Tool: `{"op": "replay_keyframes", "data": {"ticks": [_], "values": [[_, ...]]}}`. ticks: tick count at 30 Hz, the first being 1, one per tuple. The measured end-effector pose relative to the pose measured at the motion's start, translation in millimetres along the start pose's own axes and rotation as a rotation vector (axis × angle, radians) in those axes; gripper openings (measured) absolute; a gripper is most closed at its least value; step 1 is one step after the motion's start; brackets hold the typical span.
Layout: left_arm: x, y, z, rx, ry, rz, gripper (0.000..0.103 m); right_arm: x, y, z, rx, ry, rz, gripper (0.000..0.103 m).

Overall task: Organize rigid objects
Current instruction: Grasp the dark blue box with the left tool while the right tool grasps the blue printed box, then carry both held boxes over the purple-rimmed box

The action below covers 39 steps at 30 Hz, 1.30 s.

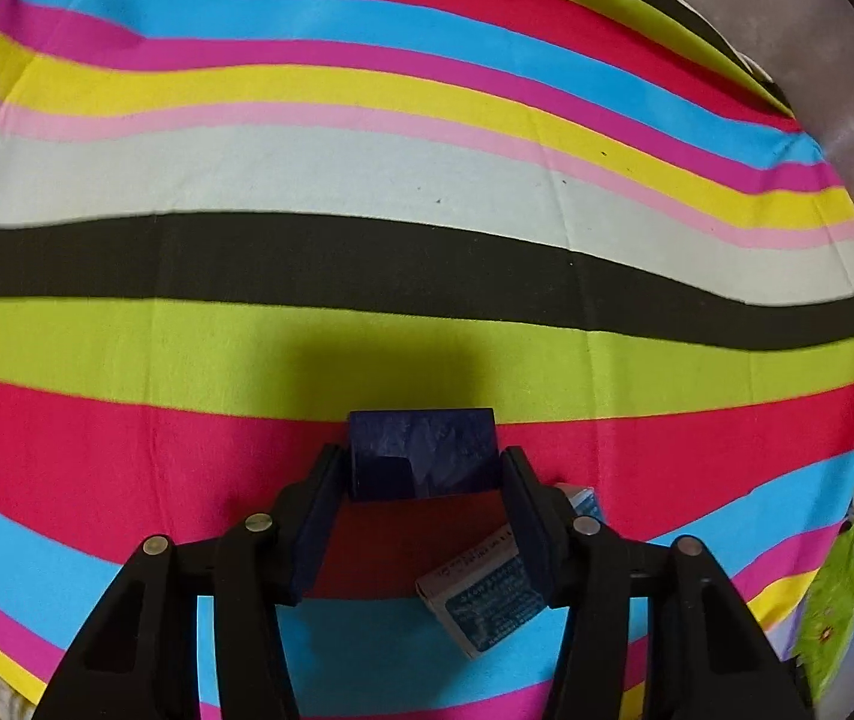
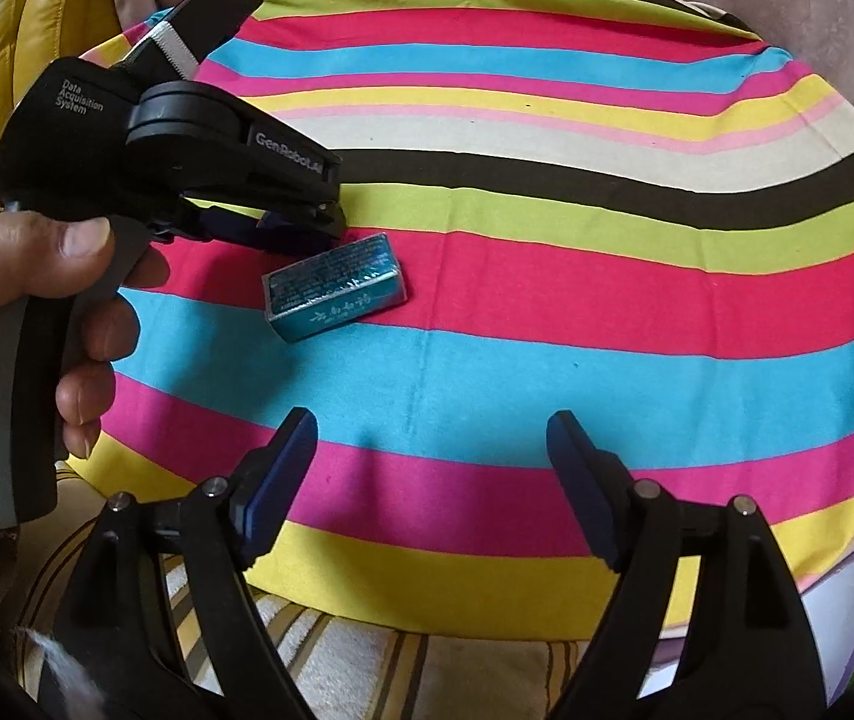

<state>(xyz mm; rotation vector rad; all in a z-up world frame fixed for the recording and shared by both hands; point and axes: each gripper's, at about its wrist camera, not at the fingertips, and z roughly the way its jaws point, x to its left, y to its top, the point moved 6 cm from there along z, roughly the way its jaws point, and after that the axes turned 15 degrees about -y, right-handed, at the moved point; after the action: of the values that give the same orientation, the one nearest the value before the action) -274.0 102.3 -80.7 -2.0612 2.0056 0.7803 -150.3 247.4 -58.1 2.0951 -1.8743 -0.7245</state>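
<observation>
You're carrying a dark blue block [image 1: 422,453] clamped between your left gripper [image 1: 424,468] jaws; set it beside the teal box [image 2: 336,293] below them, right gripper [image 2: 430,450] jaws wide, idle

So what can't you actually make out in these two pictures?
- Dark blue block: left wrist view shows one face only; the left gripper clamps its sides. In the right wrist view that gripper's body hides it almost entirely.
- Teal box: its print is too small to read in either view; the left wrist view shows only a corner behind a finger.
- Right gripper, open: its body is cut off by the bottom edge.
</observation>
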Motion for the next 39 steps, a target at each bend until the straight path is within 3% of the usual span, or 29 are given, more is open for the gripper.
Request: {"op": "replay_keyframes", "data": {"ticks": [12, 20, 24, 27, 39], "values": [[24, -14, -35, -0.061, 0.016, 0.023, 0.053, 41, 32, 18, -0.03, 0.006, -0.105, 0.087], [33, -26, -49, -0.092, -0.017, 0.002, 0.053, 66, 49, 33, -0.047, 0.015, -0.211, 0.087], [33, -28, -50, -0.094, -0.026, 0.011, 0.053, 71, 50, 45, -0.03, 0.01, -0.204, 0.087], [30, -30, -48, -0.092, -0.03, 0.021, 0.053, 71, 48, 49, -0.019, -0.015, -0.2, 0.076], [15, -56, -53, -0.095, -0.047, 0.061, 0.053, 49, 38, 33, -0.023, -0.085, -0.105, 0.076]]}}
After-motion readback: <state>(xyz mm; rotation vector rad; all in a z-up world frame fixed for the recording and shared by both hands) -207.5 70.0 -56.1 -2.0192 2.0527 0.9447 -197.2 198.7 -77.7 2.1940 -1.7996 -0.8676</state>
